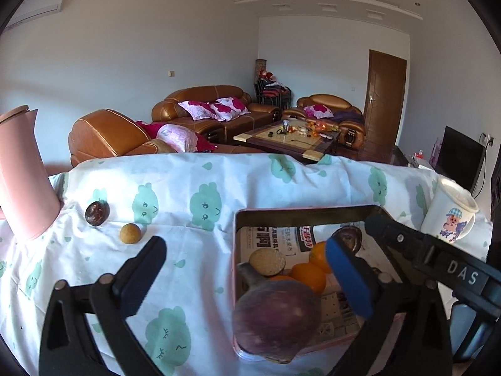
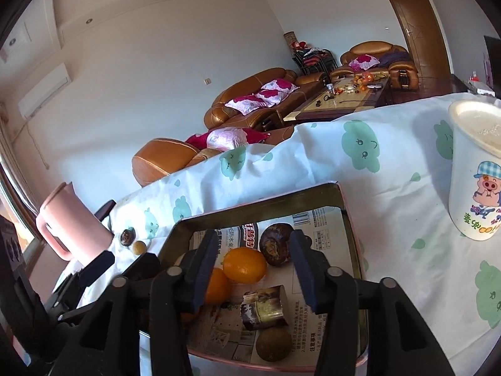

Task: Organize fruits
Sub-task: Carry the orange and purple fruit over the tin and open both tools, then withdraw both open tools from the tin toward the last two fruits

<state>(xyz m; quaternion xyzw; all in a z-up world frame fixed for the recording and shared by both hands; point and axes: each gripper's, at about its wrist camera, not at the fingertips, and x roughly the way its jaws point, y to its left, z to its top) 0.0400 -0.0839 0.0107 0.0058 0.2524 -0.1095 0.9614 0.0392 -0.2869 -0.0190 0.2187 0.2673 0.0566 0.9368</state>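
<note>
A pink metal tray [image 1: 300, 210] lined with newspaper holds oranges [image 1: 308, 275], a dark round fruit [image 1: 349, 237], a tan round fruit [image 1: 267, 261] and a large purple stemmed fruit [image 1: 275, 316]. In the right wrist view the tray [image 2: 343, 192] holds oranges [image 2: 245, 264], a dark fruit [image 2: 275, 246], a sugarcane piece [image 2: 266, 307] and a green-brown fruit [image 2: 274, 343]. On the cloth lie a dark fruit [image 1: 97, 213] and a small tan fruit [image 1: 130, 233]. My left gripper [image 1: 247, 275] is open above the tray's left edge. My right gripper [image 2: 255, 269] is open and empty over the tray.
A pink jug [image 1: 22, 181] stands at the left on the cloud-print cloth [image 1: 194, 181]. A white cartoon cup [image 1: 451, 210] stands right of the tray, also in the right wrist view [image 2: 476, 172]. Sofas and a coffee table lie beyond the far table edge.
</note>
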